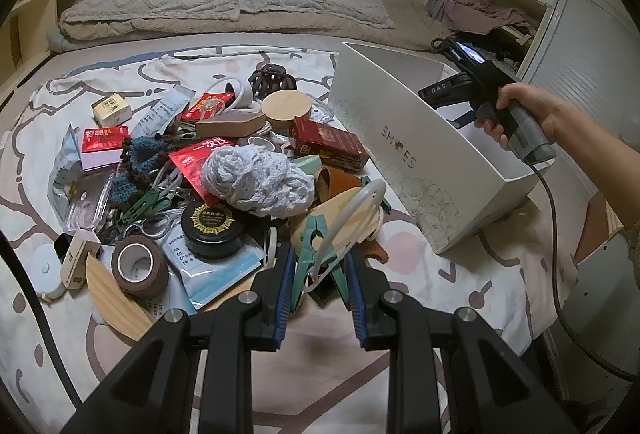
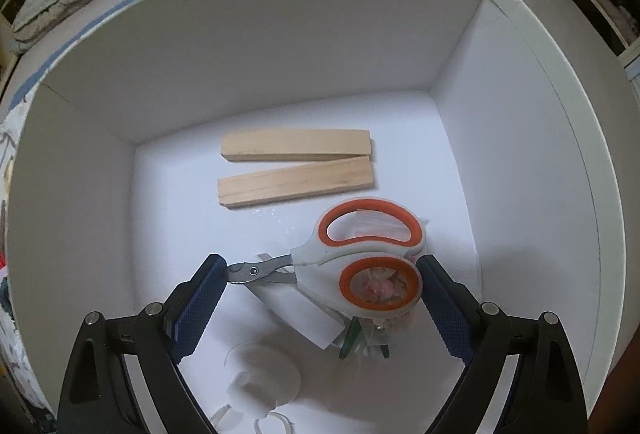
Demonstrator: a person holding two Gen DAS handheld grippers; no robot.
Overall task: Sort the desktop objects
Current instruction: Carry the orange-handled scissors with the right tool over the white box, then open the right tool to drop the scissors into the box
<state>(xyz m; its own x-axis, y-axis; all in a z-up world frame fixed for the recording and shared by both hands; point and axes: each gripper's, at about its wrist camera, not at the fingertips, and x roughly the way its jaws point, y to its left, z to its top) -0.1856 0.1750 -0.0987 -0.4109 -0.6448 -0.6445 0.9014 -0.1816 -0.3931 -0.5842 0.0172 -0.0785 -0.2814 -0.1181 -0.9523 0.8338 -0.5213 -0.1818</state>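
Scissors (image 2: 356, 266) between my right gripper (image 2: 320, 298) fingers — jaws spread, nothing pinched — lie in the box (image 2: 280, 46), long axis left-right. Left gripper (image 1: 318, 274), nearer the pile, pinches a green clip (image 1: 316, 254).

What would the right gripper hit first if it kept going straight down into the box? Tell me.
Most likely the orange-handled scissors, which lie between the open fingers of the right gripper inside the white box. Depth is uncertain; the wrapped packet under them sits just beneath.
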